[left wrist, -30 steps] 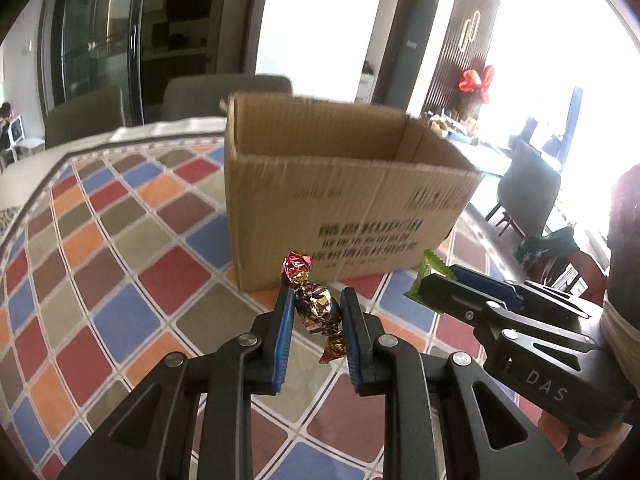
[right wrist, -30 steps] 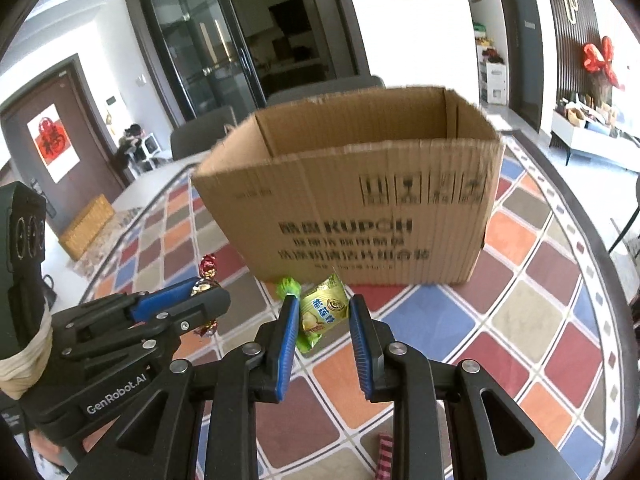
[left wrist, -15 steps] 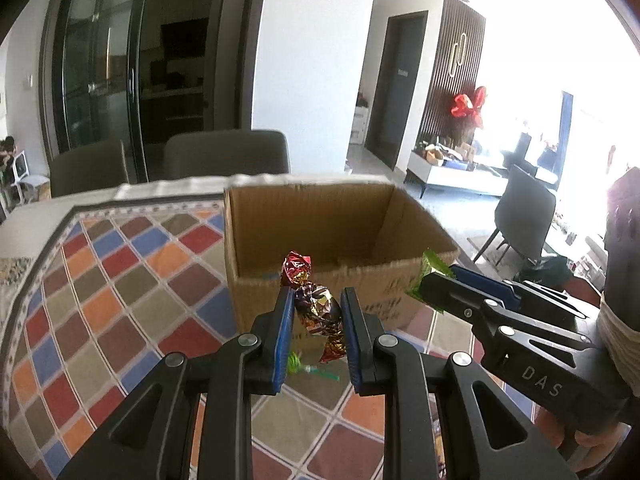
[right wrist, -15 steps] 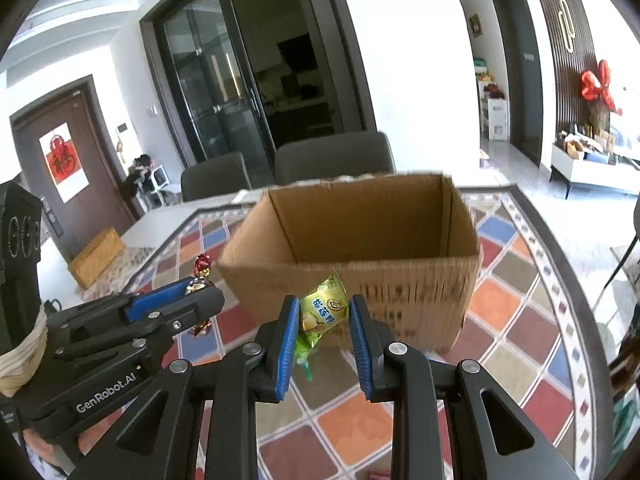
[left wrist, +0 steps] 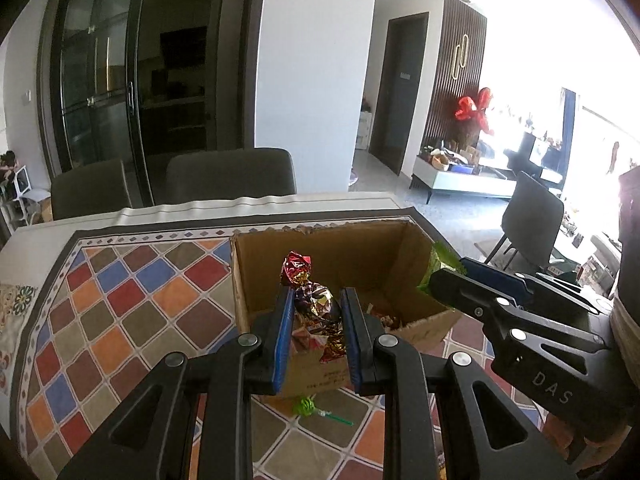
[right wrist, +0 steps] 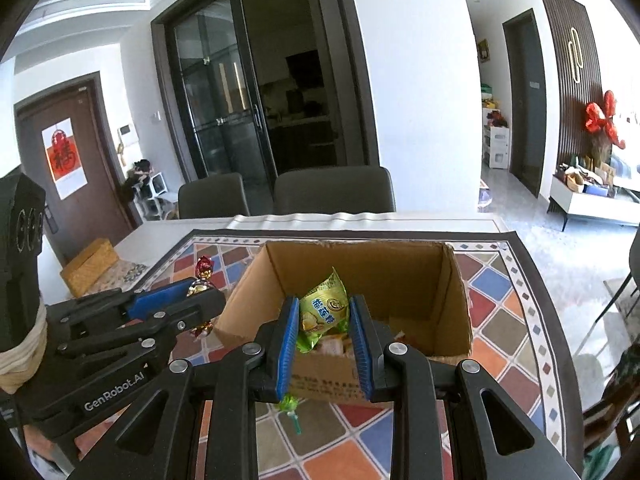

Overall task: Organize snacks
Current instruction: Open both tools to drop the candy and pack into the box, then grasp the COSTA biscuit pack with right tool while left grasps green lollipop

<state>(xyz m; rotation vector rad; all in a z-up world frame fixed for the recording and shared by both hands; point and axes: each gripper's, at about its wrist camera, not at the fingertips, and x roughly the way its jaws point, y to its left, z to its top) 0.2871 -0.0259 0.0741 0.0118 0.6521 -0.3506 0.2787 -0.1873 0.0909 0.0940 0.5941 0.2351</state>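
On the desk (right wrist: 520, 280) a cardboard box (right wrist: 400, 268) is sitting open. Left gripper (left wrist: 316, 320) jaws are pinching a foil candy (left wrist: 316, 308); right gripper (right wrist: 324, 324) jaws are pinching a green packet (right wrist: 322, 308), both hovering over the box. Next: spreading jaws, dropping both inside.

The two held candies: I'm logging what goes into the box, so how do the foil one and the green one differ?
The foil-wrapped candy is red and gold with twisted ends; the green packet is a flat, sealed pouch with printed characters. The foil-wrapped candy is in the left gripper; the green packet is in the right gripper. Both are clamped between blue pads, in front of the open cardboard box.
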